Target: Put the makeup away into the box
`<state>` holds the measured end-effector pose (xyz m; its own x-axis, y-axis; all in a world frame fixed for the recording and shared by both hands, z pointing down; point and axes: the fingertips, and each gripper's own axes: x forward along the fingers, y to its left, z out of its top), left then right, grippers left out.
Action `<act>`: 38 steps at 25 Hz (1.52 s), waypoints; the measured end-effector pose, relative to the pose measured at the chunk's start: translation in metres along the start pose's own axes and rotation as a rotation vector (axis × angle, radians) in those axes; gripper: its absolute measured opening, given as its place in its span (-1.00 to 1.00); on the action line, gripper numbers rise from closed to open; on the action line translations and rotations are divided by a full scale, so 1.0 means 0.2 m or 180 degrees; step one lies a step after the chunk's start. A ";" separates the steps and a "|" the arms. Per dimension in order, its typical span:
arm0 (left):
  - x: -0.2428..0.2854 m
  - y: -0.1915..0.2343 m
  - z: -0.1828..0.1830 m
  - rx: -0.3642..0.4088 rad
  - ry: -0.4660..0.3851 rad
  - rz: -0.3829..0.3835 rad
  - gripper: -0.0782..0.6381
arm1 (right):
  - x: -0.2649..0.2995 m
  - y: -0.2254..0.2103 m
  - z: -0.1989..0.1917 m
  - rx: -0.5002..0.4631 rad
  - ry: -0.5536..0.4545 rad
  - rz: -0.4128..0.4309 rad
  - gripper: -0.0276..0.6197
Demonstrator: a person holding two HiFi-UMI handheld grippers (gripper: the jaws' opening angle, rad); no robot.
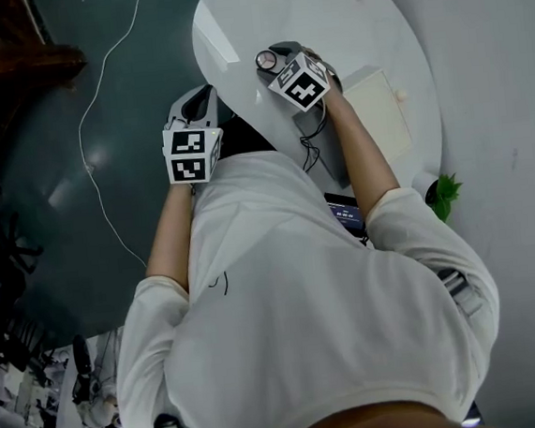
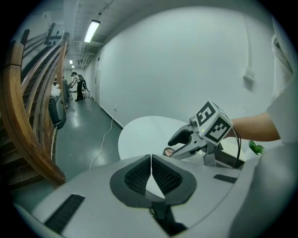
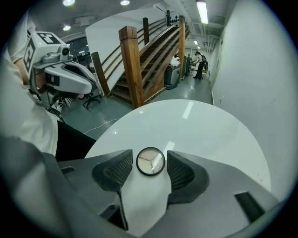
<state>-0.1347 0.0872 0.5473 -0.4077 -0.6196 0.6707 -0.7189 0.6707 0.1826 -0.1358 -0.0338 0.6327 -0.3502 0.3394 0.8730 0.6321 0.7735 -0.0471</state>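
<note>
A round compact (image 3: 150, 161) with a black rim and a pale face sits between the fingers of my right gripper (image 3: 150, 158), with a thin gap on each side. That gripper is open and tilts down over the white oval table (image 1: 324, 15). From the head view the compact (image 1: 266, 60) shows at the tip of the right gripper (image 1: 274, 62). A cream box (image 1: 382, 117) stands to the right of it on the table. My left gripper (image 2: 151, 159) is shut on nothing and hangs beside the table's left edge (image 1: 205, 92).
A small green plant (image 1: 445, 196) and a dark device with a lit screen (image 1: 347, 212) sit at the table's near right. A white cable (image 1: 98, 112) runs across the dark floor on the left. A wooden staircase (image 3: 135, 65) rises beyond the table.
</note>
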 end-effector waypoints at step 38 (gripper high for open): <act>0.06 -0.08 0.17 0.0727 -0.0004 -0.0867 -0.72 | -0.29 0.09 0.22 0.1004 -0.0706 -0.0968 -0.26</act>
<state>-0.1482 0.0548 0.5278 -0.1844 -0.7637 0.6187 -0.9086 0.3724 0.1890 -0.1340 -0.0162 0.5608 -0.6469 0.1524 0.7472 0.2502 0.9680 0.0192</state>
